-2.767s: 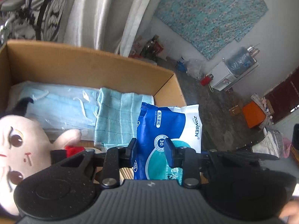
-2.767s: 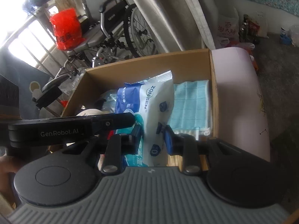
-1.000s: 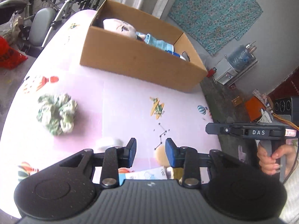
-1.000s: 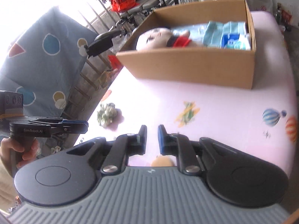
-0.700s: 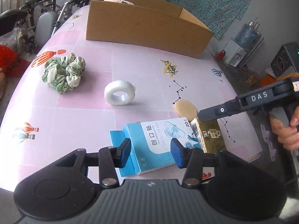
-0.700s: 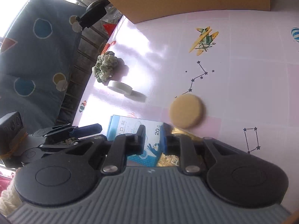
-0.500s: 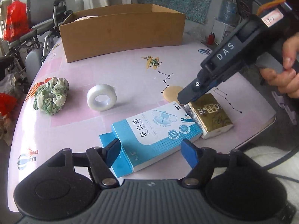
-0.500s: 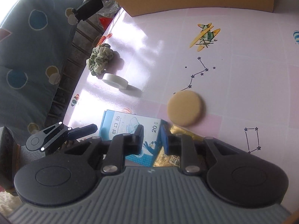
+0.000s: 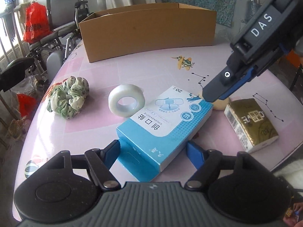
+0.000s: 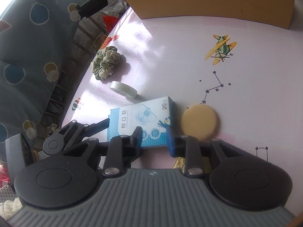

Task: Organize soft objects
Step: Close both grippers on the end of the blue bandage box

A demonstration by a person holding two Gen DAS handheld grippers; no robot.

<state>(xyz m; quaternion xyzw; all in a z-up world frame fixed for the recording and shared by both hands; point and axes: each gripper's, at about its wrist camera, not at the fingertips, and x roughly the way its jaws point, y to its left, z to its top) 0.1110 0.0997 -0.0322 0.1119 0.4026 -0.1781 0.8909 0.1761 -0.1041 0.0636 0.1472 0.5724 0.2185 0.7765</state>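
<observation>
Left gripper (image 9: 153,149) spread wide — right gripper (image 10: 154,139) parted, angled down.

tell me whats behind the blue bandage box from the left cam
Behind the blue bandage box: a white tape roll, a green scrunchie and the cardboard box. The right tongs cover most of a tan pad; the carton's contents are hidden.

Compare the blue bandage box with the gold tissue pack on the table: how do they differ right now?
The blue bandage box is a flat rigid carton; the gold tissue pack is a thicker, soft-wrapped block. The box lies between the left gripper's open jaws, with the right gripper at its far end; the pack sits apart, untouched. Both rest flat on the pink table.
</observation>
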